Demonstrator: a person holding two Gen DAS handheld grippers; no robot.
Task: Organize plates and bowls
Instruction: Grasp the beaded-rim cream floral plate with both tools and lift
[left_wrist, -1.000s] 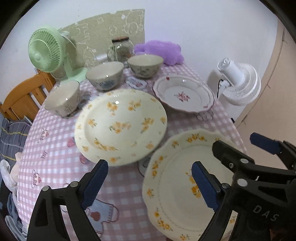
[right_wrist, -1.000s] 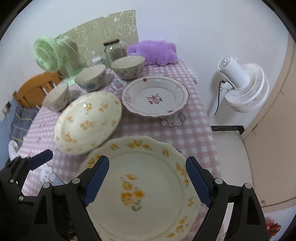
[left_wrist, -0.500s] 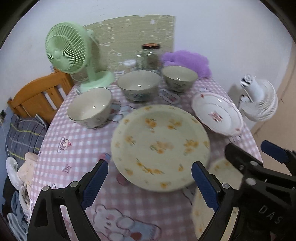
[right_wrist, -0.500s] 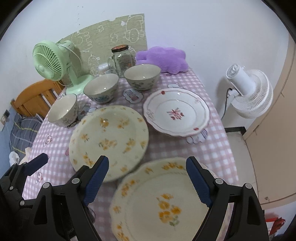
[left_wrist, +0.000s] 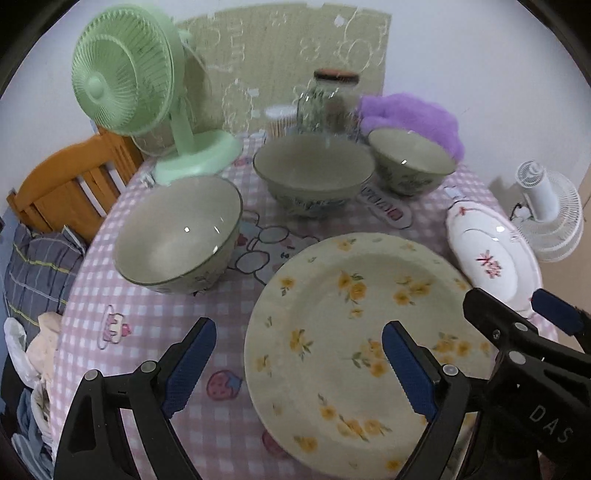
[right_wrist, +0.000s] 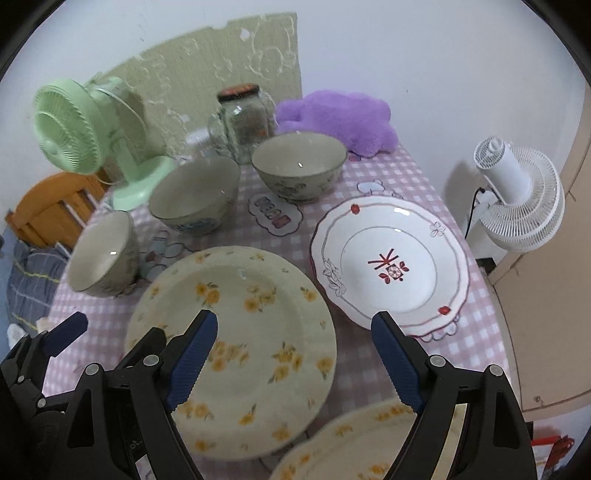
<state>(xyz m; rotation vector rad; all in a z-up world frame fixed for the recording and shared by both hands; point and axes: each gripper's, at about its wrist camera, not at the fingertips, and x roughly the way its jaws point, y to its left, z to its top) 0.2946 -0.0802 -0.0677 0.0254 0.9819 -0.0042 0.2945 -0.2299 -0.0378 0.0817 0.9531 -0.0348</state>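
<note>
A cream plate with yellow flowers (left_wrist: 354, 332) (right_wrist: 243, 332) lies on the pink checked table in front of both grippers. A second yellow-flowered plate (right_wrist: 354, 443) lies at the near edge. A white plate with a red motif (right_wrist: 391, 266) (left_wrist: 487, 258) lies to the right. Three grey-green bowls stand behind: left (left_wrist: 177, 236) (right_wrist: 103, 254), middle (left_wrist: 314, 173) (right_wrist: 195, 199), right (left_wrist: 410, 162) (right_wrist: 299, 166). My left gripper (left_wrist: 295, 365) is open and empty above the plate's left rim. My right gripper (right_wrist: 291, 358) is open and empty above the same plate.
A green fan (left_wrist: 129, 81), a glass jar (left_wrist: 328, 103) and a purple plush (left_wrist: 410, 114) stand at the table's back. A white fan (right_wrist: 517, 195) stands off the table's right edge. A wooden chair (left_wrist: 66, 188) is at the left.
Both grippers moved forward over the table and swung left. The near flowered plate slid mostly out of view below; the bowls and the large flowered plate look closer. Both grippers stayed open.
</note>
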